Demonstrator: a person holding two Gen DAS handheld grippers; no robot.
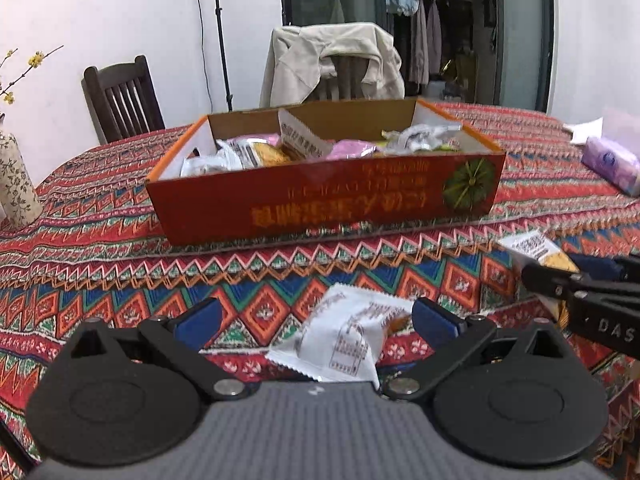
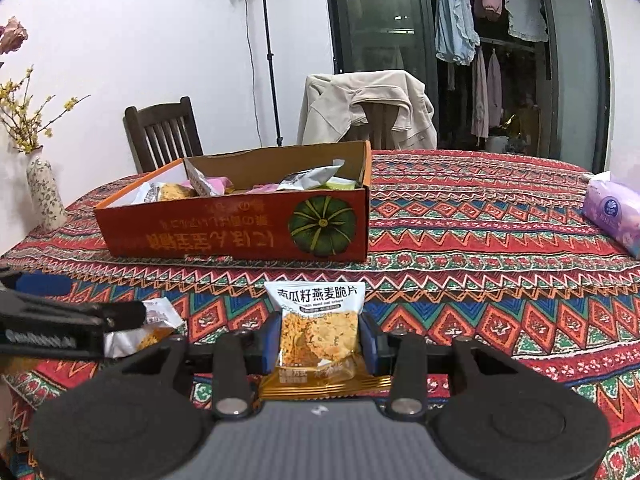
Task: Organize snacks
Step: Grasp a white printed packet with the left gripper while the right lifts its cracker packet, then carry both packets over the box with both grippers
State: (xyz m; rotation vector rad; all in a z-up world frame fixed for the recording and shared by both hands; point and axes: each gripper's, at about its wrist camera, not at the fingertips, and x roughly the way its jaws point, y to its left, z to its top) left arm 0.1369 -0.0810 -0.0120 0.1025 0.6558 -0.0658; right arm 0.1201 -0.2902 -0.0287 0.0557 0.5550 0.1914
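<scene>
A red cardboard box [image 1: 328,200] [image 2: 240,228] with a pumpkin picture stands mid-table, holding several snack packets on both sides of a cardboard divider. My right gripper [image 2: 320,338] is shut on an oat crisp packet [image 2: 318,332], white at the top and see-through below, held above the cloth. In the left wrist view that same packet [image 1: 536,250] shows at the right edge, in the right gripper's fingers [image 1: 560,276]. My left gripper [image 1: 316,320] is open, its blue pads either side of a white snack packet [image 1: 348,336] [image 2: 156,320] lying face down on the cloth.
The table wears a red patterned cloth [image 1: 120,240]. A flowered vase [image 1: 16,184] [image 2: 44,196] stands at the left edge. A purple tissue pack [image 1: 612,168] [image 2: 612,216] lies at the right. Two chairs, one draped with a beige jacket [image 1: 332,64], stand behind.
</scene>
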